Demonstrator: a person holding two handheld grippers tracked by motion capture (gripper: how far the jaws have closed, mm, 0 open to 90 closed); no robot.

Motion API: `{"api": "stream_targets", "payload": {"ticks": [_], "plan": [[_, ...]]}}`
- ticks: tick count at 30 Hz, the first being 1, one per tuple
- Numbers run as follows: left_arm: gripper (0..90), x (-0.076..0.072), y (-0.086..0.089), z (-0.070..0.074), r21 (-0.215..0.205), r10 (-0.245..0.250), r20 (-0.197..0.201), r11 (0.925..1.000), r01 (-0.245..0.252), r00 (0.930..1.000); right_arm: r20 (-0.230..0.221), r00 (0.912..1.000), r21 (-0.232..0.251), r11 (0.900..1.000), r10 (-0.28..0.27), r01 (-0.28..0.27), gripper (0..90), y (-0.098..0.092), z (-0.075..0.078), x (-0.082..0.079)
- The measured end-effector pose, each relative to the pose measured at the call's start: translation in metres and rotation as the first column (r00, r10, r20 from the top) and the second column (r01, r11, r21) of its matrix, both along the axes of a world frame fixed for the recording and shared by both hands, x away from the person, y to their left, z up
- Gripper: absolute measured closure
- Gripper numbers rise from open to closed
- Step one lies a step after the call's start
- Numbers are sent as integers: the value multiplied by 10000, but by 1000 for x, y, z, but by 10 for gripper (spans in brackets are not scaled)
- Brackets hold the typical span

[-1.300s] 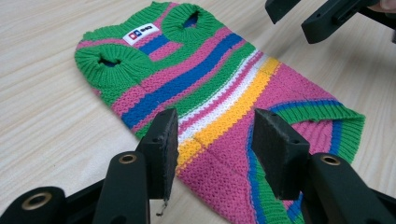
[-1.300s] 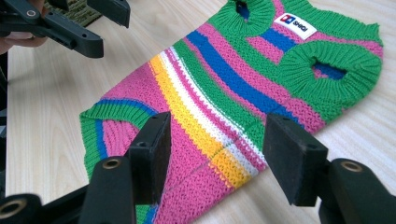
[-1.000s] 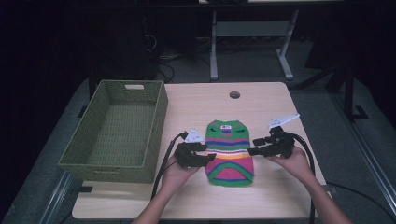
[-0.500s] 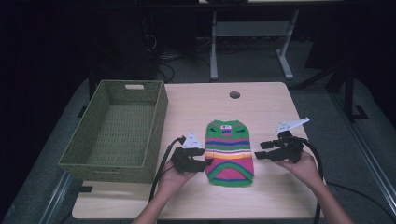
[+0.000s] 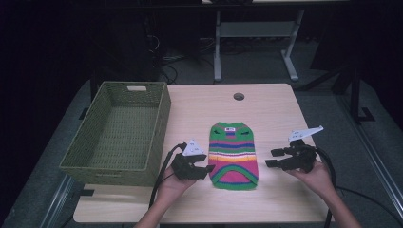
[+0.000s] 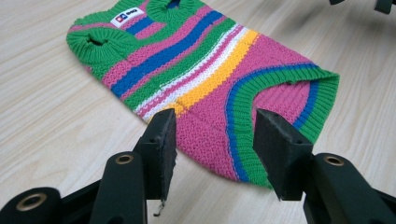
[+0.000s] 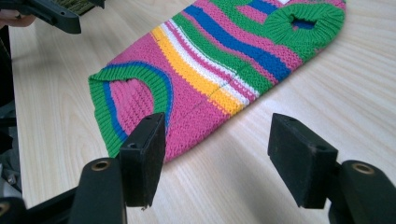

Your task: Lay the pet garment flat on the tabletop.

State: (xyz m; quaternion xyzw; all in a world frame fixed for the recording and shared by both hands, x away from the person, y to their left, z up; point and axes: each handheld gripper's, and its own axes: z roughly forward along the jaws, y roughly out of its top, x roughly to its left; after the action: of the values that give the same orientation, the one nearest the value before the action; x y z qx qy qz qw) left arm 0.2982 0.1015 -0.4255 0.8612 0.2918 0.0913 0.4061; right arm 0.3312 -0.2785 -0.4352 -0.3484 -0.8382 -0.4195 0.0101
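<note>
1. Your small knitted sweater point(image 5: 234, 154) lies flat on the desk point(image 5: 271, 109), near the front edge, between your two grippers and to the right of the green woven basket point(image 5: 119, 130).
2. It is striped across: a green ribbed neck with a small white label point(image 6: 127, 15) at the far end, then bands of pink, blue, green, white and yellow, and a broad pink lower part.
3. The hem nearest you is a curved band of green ribbing with a blue stripe just inside it; the pink inner layer shows through the opening in both gripper views.
4. Two round green-ribbed sleeve holes sit near the neck end; the left gripper view shows both, one beside the label.
5. Your left gripper point(image 5: 205, 169) sits at the sweater's left edge with its fingers point(image 6: 161, 140) released, standing apart over the pink hem corner and pressing on nothing.
6. Your right gripper point(image 5: 272, 158) hovers off to the right, clear of the sweater, with its fingers point(image 7: 144, 149) released and bare desk between them.
7. In the right gripper view the hem lies just beyond the left finger, not touched.
</note>
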Motion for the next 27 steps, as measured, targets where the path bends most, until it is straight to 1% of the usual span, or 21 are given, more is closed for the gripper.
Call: {"api": "stream_targets", "payload": {"ticks": [1, 2, 3, 4, 5, 6, 7, 8, 10, 13, 16, 17, 19, 22, 23, 26, 27], "plan": [[487, -1, 0, 0, -52, 30, -5, 10000, -30, 10000, 46, 10000, -20, 10000, 4, -4, 363, -1, 0, -1], [487, -1, 1, 0, 29, -31, -23, 10000, 31, 10000, 51, 10000, -59, 10000, -35, 35, 360, -3, -1, -3], [487, -2, 2, -1, -57, -13, -39, 10000, 13, 10000, -4, 9999, -101, 9999, -105, 105, 357, -4, -1, -4], [486, -3, 2, -1, -43, -54, -77, 10000, 53, 10000, 46, 9999, -118, 9998, -158, 159, 350, -5, -2, -5], [484, -4, 3, -1, -2, -90, -65, 10000, 90, 9999, 42, 9997, -196, 9995, -235, 236, 346, -7, -3, -6], [483, -5, 3, -1, -69, -76, -45, 9999, 75, 10000, 59, 9996, -201, 9994, -273, 274, 338, -8, -3, -7], [482, -6, 4, -1, -18, -144, -45, 9999, 144, 9999, 86, 9996, -192, 9995, -258, 260, 336, -9, -3, -8], [481, -7, 5, -1, 15, -183, -34, 9998, 183, 9998, 77, 9994, -82, 9994, -323, 324, 336, -10, -2, -10], [479, -10, 6, -1, 4, -182, 10, 9998, 182, 9998, 255, 9991, -14, 9994, -338, 339, 336, -11, -1, -13], [475, -13, 8, 0, 62, -175, 11, 9998, 175, 9998, 293, 9990, 0, 9995, -331, 331, 330, -14, -2, -16], [469, -17, 11, -1, 70, -168, 10, 9998, 168, 9999, 264, 9988, 83, 9991, -423, 421, 327, -18, -5, -21], [466, -17, 12, -1, 96, -178, 57, 9998, 178, 9998, 166, 9988, 57, 9989, -470, 469, 320, -20, -7, -22], [463, -19, 14, -2, 178, -159, 74, 9997, 158, 9998, 166, 9985, 164, 9985, -523, 521, 320, -23, -9, -26], [462, -21, 16, -3, 162, -99, 74, 9998, 98, 9999, 258, 9979, 185, 9981, -587, 583, 320, -26, -11, -28], [459, -21, 17, -3, 202, -102, 53, 9997, 101, 9999, 146, 9979, 217, 9978, -627, 624, 311, -28, -12, -30], [457, -23, 20, -2, 188, -36, 85, 9998, 34, 10000, 256, 9973, 328, 9971, -689, 681, 311, -31, -12, -35], [455, -23, 21, -2, 196, -42, 92, 9998, 40, 9999, 216, 9970, 308, 9968, -739, 732, 311, -31, -12, -36]]}}
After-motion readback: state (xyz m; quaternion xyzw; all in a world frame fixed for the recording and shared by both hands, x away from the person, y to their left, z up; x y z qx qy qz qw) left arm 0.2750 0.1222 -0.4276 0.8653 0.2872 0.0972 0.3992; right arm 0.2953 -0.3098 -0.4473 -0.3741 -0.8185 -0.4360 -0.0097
